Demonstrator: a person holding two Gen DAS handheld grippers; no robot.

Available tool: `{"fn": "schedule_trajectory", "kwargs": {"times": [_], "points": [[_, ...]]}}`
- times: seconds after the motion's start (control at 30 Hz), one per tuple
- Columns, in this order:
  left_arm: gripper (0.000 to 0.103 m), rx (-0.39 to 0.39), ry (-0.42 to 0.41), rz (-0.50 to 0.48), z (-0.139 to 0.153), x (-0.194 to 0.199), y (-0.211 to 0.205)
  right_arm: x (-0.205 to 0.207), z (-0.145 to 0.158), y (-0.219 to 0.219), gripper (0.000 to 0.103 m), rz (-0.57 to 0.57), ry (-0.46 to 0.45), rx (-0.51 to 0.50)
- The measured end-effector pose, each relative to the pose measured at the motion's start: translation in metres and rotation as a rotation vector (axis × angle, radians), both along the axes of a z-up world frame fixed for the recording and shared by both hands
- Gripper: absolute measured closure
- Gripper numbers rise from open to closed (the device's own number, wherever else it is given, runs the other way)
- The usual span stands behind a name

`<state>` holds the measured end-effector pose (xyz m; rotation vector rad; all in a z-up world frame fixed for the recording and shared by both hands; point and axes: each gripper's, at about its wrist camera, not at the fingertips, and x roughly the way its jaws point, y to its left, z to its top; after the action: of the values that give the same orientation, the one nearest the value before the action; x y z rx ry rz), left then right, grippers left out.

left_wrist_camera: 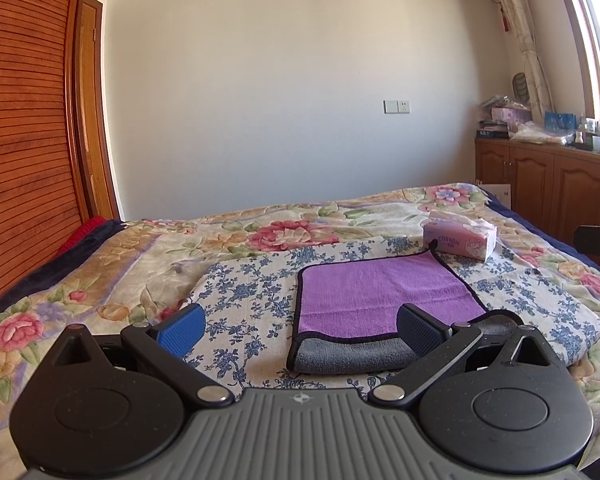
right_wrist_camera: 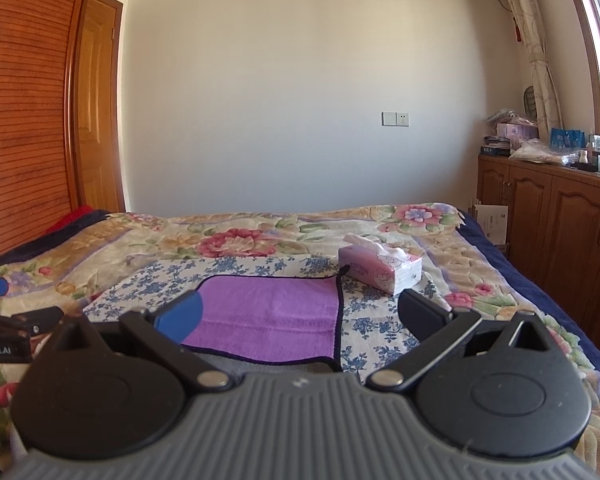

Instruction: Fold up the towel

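Purple towel is seen lying folded on the blue-flowered cloth spread over the floral bedspread, grey underside showing along its near edge; a tissue pack is set just beyond its far right corner; left gripper is held with jaws spread wide, nothing between them; right gripper likewise spread and unloaded, above the towel's near edge.

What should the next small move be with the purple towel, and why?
Probably lower both open tongs, left and right, to the towel's near folded edge and pinch it for a second fold. The towel lies folded once, purple over gray, on the blue-flowered cloth, and neither tongs holds anything.
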<state>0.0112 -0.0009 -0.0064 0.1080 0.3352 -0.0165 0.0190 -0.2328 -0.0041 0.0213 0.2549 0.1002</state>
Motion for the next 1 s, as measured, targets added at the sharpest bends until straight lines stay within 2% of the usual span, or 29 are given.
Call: {"fn": "schedule_trajectory", "kwargs": {"times": [0.33,1.0], "points": [[0.000,0.021,0.056,-0.017,-0.008,0.017,-0.003,0.013,-0.003,0.000,0.000,0.002,0.023,0.013],[0.000,0.038,0.101,-0.041,-0.019,0.051,-0.010,0.044,-0.010,-0.001,0.000,0.015,0.078,0.013]]}}
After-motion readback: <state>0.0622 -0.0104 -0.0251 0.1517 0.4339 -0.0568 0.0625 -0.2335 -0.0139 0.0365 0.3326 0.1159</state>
